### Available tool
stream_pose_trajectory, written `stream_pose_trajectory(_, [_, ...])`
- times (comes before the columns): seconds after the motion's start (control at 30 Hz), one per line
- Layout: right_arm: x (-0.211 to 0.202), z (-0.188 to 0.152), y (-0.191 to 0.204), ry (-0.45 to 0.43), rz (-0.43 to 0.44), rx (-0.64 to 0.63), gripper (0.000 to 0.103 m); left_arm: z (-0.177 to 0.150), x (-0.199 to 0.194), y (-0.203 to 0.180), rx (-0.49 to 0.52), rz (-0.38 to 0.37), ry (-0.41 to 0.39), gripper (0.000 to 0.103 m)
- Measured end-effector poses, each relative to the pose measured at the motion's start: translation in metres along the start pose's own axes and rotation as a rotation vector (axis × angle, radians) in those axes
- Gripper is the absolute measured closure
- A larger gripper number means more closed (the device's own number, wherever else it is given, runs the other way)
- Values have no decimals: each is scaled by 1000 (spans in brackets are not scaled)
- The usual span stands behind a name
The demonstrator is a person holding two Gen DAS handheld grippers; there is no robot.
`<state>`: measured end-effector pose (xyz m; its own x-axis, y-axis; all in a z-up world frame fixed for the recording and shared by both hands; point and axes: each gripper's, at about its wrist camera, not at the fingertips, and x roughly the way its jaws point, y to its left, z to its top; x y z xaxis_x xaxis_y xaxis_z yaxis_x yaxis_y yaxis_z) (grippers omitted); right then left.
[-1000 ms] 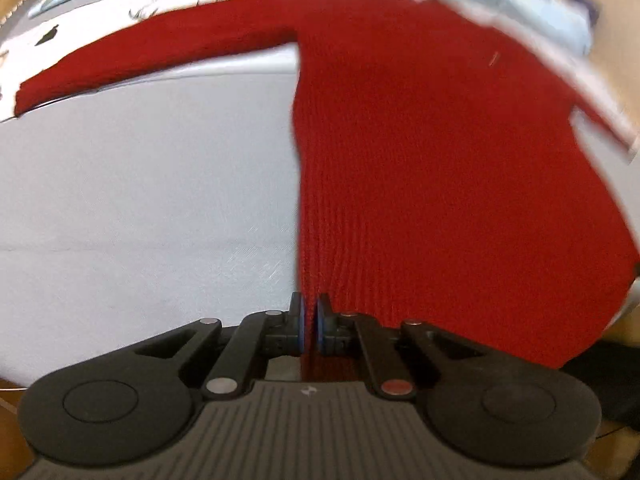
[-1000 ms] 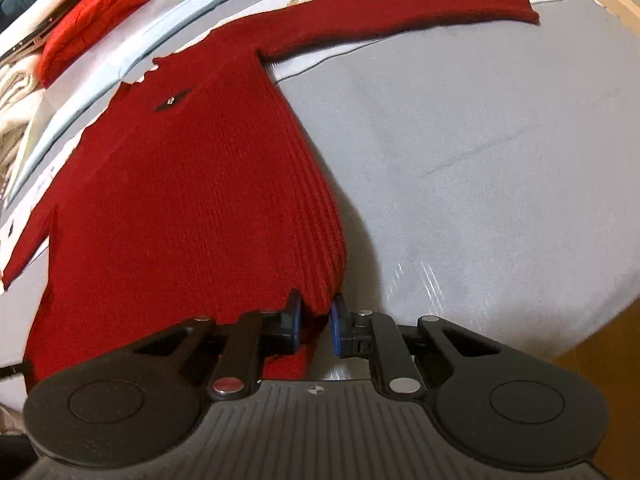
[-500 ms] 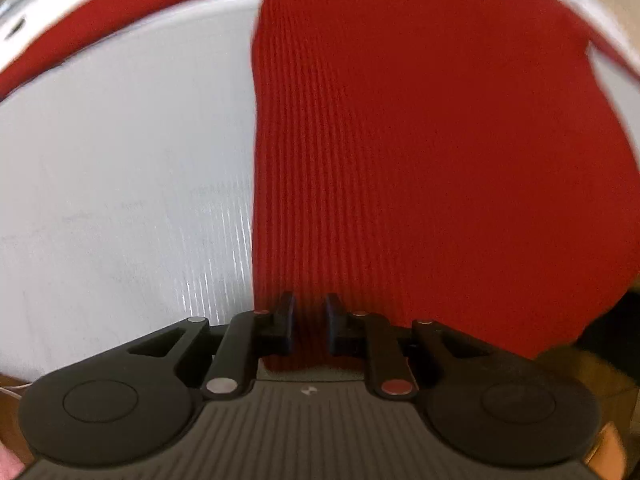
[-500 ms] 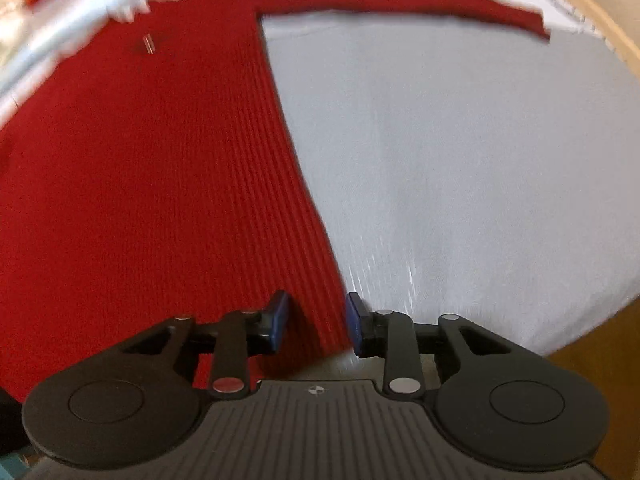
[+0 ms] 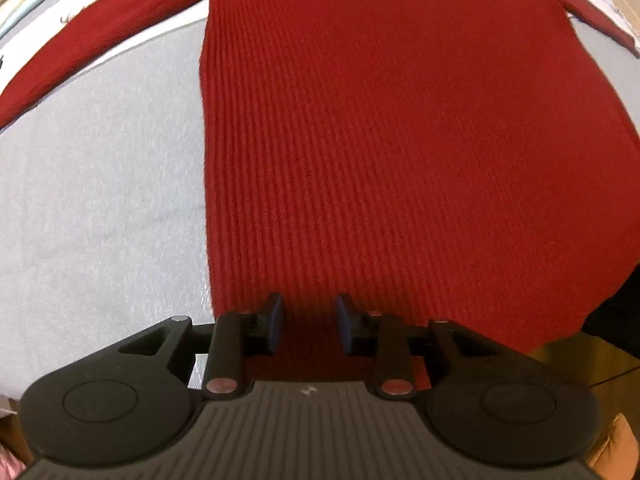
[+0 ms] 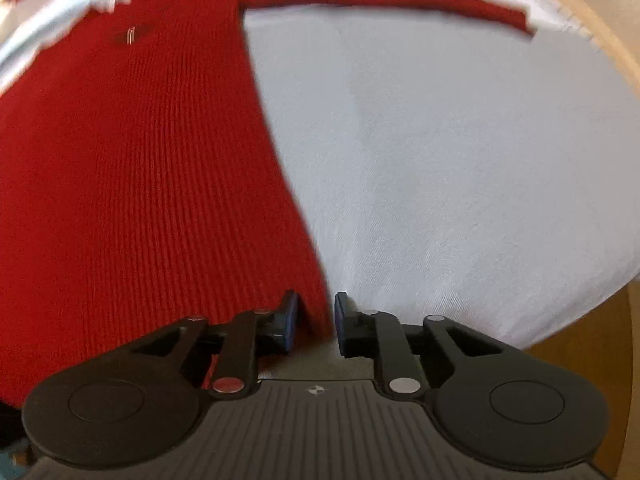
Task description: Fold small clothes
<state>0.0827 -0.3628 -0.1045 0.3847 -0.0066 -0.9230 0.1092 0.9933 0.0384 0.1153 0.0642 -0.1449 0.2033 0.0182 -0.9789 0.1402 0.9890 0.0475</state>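
A red ribbed sweater (image 5: 392,152) lies flat on the grey table (image 5: 100,200) while the left gripper (image 5: 309,328) opens narrowly over its hem and the right gripper (image 6: 316,326) closes, pads apart, around its side edge.

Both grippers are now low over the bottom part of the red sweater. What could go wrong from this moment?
1. The right gripper, jaws closing, straddles only the side edge of the red sweater; it may pinch a thin strip that slips.
2. The left gripper, jaws opening, sits inward from its edge, so the two corners may lift unevenly.
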Motion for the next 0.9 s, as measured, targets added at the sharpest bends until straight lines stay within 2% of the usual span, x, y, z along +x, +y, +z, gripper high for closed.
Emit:
stream_pose_trajectory(0.03, [-7, 3, 4, -55, 6, -12, 78, 3, -2, -2, -4, -6, -15, 70])
stream_pose_trajectory(0.1, [-17, 6, 12, -144, 39, -48, 63, 3, -6, -4, -9, -5, -39, 70])
stream_pose_trajectory(0.13, [-15, 7, 15, -147, 63, -66, 60, 6, -7, -5, -14, -3, -45, 70])
stream_pose_trajectory(0.2, [3, 4, 23, -59, 85, -106, 55, 3, -8, -9, -30, -6, -49, 67])
stream_pose_trajectory(0.23, [18, 2, 28, 23, 56, -134, 55, -2, -12, -4, -35, -8, -48, 67])
stream_pose_trajectory(0.27, [29, -2, 32, 67, 12, -171, 53, 3, -12, -5, -37, -8, -48, 67])
stream_pose_trajectory(0.33, [24, 7, 39, 34, -5, -202, 53, 14, -17, -7, -36, -12, -63, 67])
stream_pose_trajectory(0.37, [18, 11, 39, 0, 14, -178, 53, 30, -34, -11, -35, -23, -73, 65])
stream_pose_trajectory(0.43, [10, 20, 37, -56, 71, -134, 53, 34, -32, -17, -28, -39, -73, 62])
stream_pose_trajectory(0.47, [13, 22, 38, -46, 65, -135, 53, 35, -29, -21, -18, -28, -53, 61])
stream_pose_trajectory(0.53, [34, 25, 40, 56, -11, -165, 50, 36, -16, -28, 0, 9, 5, 60])
stream_pose_trajectory(0.6, [38, 28, 41, 54, -24, -167, 48, 43, -17, -37, 11, 27, -9, 59])
stream_pose_trajectory(0.67, [30, 35, 39, 15, 11, -109, 48, 51, -32, -43, -6, 30, -87, 59])
stream_pose_trajectory(0.8, [7, 54, 32, -112, 65, 22, 48, 76, -92, -55, -48, 21, -348, 59])
stream_pose_trajectory(0.9, [-5, 62, 20, -208, 71, 100, 48, 102, -136, -65, -83, 6, -476, 56])
